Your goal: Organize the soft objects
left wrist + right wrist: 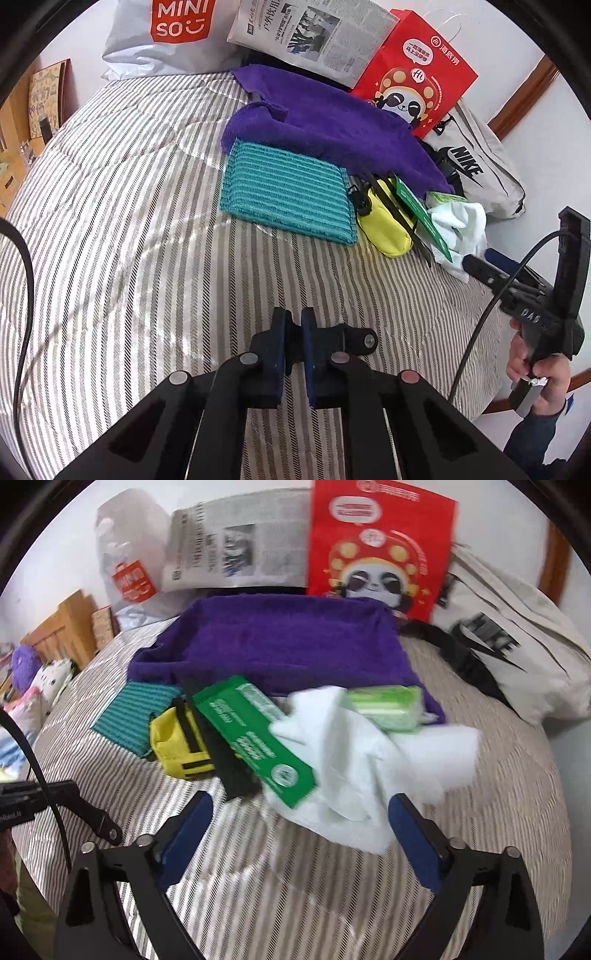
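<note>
On the striped bed lies a purple towel [332, 125] [280, 646]. A folded teal ribbed cloth [288, 195] [136, 709] sits at its near edge. To the right of that are a yellow pouch [384, 225] [177, 746], a flat green packet [251, 734], a pale green tissue pack [388, 705] and a crumpled white cloth [461, 221] [354, 760]. My left gripper [293, 321] hovers over bare bedding, shut and empty. My right gripper [301, 805] is open wide, with the near part of the white cloth between its jaws.
Against the wall stand a white Miniso bag [166, 33], a newspaper [314, 33], a red panda paper bag [413, 74] and a Nike tote [476, 170]. A wooden headboard [62, 627] and pillows are far left. A hand [532, 373] holds the right gripper by the bed's right edge.
</note>
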`<state>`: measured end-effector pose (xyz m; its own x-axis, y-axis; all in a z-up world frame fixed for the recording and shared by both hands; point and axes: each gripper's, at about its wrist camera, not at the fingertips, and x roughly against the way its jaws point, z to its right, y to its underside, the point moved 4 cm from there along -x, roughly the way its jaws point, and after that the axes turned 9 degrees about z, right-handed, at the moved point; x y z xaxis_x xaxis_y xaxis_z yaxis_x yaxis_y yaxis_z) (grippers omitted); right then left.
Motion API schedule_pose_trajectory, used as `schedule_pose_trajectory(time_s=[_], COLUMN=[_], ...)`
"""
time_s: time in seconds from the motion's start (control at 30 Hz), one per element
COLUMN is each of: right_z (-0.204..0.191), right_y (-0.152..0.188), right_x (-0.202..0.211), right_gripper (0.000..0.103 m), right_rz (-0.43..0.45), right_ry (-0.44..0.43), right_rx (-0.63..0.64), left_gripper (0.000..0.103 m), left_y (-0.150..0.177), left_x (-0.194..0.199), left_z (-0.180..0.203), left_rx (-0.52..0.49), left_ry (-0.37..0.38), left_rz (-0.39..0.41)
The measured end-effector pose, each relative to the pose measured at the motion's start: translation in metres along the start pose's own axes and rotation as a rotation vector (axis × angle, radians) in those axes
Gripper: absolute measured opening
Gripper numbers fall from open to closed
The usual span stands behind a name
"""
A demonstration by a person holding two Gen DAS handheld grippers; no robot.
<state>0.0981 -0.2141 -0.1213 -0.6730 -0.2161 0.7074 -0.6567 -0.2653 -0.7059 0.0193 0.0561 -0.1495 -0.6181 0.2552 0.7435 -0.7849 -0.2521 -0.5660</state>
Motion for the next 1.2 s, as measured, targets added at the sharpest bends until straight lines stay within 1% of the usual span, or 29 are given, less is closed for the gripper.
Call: schedule_pose_trajectory(time_s=[0.03,0.07,0.13,0.23,0.3,0.4,0.47,0.53,0.67,0.77,0.8,0.83,0.9,0.93,1.03,1.13,1.2], right_z=[-0.005,-0.009,-0.021,-0.035,-0.041,-0.048,-0.051,-0.057,-0.068,-0.071,-0.070,-0.069,-0.066,-0.065,-0.059,-0.058,-0.061], right_y=[0.000,0.001,0.002,0.005,0.006,0.006,0.006,0.007,0.008,0.006,0.005,0.004,0.003,0.001,-0.003,0.001,0.006], right_x=[-0.003,-0.007,-0.015,-0.027,-0.031,-0.039,-0.042,-0.045,-0.049,-0.054,-0.055,-0.054,-0.050,-0.047,-0.032,-0.026,-0.028], right_gripper=[0.084,0.082,0.073,0.067,0.064,0.055,0.054,0.048,0.047,0.036,0.023,0.017,0.011,0.009,0.008,0.008,0.009], right_rz=[-0.002,-0.011,-0.011,-0.019,-0.019,-0.007,-0.011,-0.015,-0.006,-0.003,-0.007,-0.005,-0.014,-0.017,-0.029,-0.053,-0.066], right_ry=[-0.005,-0.006,-0.026,-0.032,-0.011,0.026,0.029,0.016,0.027,0.020,0.014,0.017,-0.013,-0.036,-0.169,-0.204,-0.190], right_rx=[0.016,0.038,0.085,0.162,0.210,0.287,0.309,0.334,0.394,0.399,0.398,0.401,0.375,0.352,0.241,0.202,0.224], left_gripper=[0.009,0.009,0.009,0.009,0.009,0.009,0.009,0.009,0.009,0.009,0.009,0.009,0.009,0.009,0.009,0.009,0.009], left_y=[-0.001,-0.003,-0.004,-0.005,-0.006,-0.008,-0.009,-0.009,-0.008,-0.007,-0.007,-0.007,-0.007,-0.007,-0.008,-0.008,-0.008], left_x=[-0.001,-0.001,-0.003,-0.005,-0.006,-0.007,-0.009,-0.011,-0.016,-0.018,-0.019,-0.019,-0.020,-0.021,-0.021,-0.023,-0.023], left_z=[0.000,-0.001,-0.002,-0.001,-0.001,-0.002,-0.003,-0.003,-0.001,0.002,0.003,0.005,0.007,0.008,0.011,0.011,0.009], left_rx=[-0.001,-0.001,-0.004,-0.013,-0.016,-0.013,-0.011,-0.011,-0.007,-0.005,-0.008,-0.012,-0.017,-0.018,-0.018,-0.017,-0.012], left_ry=[0.001,0.002,-0.003,-0.004,-0.001,0.007,0.009,0.017,0.027,0.038,0.042,0.044,0.049,0.054,0.062,0.069,0.072], left_rz=[0.000,0.000,-0.003,-0.008,-0.010,-0.011,-0.013,-0.018,-0.028,-0.033,-0.034,-0.036,-0.037,-0.039,-0.037,-0.037,-0.040])
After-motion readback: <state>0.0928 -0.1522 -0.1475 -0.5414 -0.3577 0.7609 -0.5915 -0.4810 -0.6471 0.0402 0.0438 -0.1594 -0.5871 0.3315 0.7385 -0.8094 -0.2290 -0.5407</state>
